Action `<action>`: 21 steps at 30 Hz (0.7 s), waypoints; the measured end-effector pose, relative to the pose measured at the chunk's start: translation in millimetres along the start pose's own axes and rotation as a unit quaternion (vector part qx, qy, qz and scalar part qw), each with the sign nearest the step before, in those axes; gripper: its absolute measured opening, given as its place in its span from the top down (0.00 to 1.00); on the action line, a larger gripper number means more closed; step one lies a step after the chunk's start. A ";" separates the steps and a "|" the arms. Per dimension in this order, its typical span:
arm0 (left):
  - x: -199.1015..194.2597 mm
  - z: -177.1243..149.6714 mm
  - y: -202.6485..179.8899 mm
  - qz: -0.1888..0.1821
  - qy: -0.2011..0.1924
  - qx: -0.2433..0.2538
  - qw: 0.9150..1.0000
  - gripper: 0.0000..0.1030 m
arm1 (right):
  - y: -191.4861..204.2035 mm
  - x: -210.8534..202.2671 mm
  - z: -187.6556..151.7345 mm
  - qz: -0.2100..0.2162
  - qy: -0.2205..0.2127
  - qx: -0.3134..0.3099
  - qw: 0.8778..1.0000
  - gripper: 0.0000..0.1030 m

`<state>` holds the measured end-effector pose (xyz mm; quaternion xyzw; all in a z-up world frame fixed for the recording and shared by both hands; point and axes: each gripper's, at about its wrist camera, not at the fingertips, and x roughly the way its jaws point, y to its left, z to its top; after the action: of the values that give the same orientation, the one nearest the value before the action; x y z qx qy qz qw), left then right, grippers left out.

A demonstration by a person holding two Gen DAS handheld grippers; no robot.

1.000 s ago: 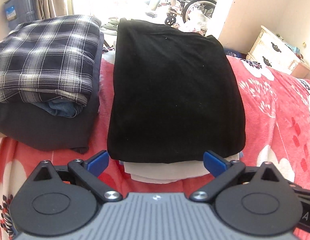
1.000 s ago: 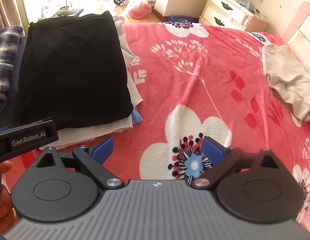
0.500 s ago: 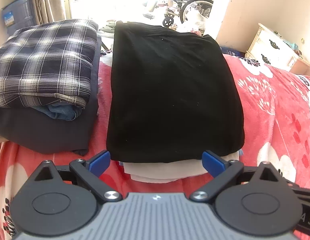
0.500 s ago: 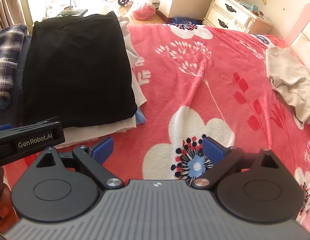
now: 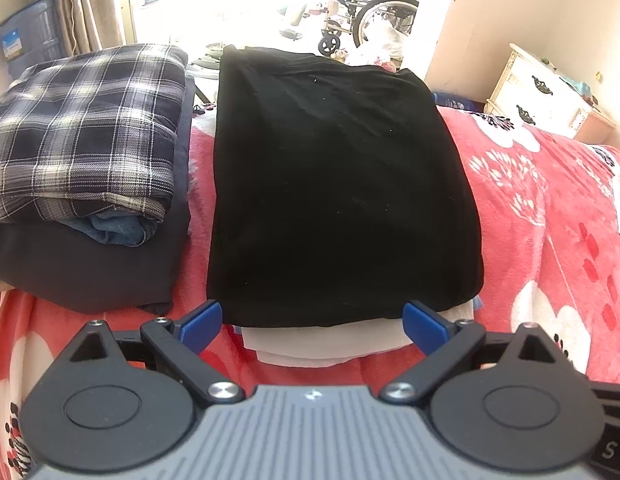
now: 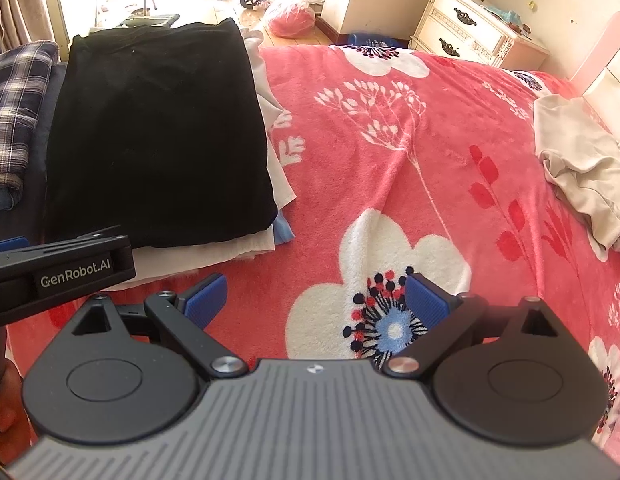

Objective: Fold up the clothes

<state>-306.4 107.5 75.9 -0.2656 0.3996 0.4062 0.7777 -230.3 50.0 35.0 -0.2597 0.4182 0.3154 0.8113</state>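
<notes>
**Both grippers empty, next garment off to the right**

Left gripper point(image 5: 312, 322) has its jaws spread wide and holds nothing. It sits just short of the folded black fabric garment point(image 5: 338, 184), which lies at 12 o'clock, long axis running away from the camera, on top of a folded white cloth layer point(image 5: 322, 342). Folded plaid flannel shirt point(image 5: 85, 128) tops a second pile at 10 o'clock, over blue denim point(image 5: 109, 228) and a dark grey garment point(image 5: 89, 268).

Right gripper point(image 6: 316, 298) is also wide and empty, above the red floral fleece blanket point(image 6: 390, 128). Crumpled beige unfolded garment point(image 6: 582, 168) lies at 2 o'clock, well apart from both grippers, right one nearer. Likely next: right reaches for it.

No containers in play; white nightstand point(image 6: 466, 28) drawers closed.
</notes>
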 end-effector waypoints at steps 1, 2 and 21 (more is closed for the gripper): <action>0.2 0.2 -0.3 -0.001 0.000 0.001 1.000 0.05 | 0.1 -0.1 0.0 0.000 0.000 0.000 1.000 0.07; 0.2 0.4 -0.6 -0.002 0.000 0.002 1.000 0.05 | 0.3 -0.1 -0.1 0.000 0.001 0.000 1.000 0.07; -2.8 -3.5 -0.4 -0.002 0.001 -0.001 1.000 0.05 | 3.2 -0.4 -2.2 -0.004 0.004 -0.008 1.000 0.07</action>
<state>-308.4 103.6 76.4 -0.2672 0.3997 0.4049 0.7778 -233.9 50.5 33.7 -0.2694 0.4178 0.3145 0.8087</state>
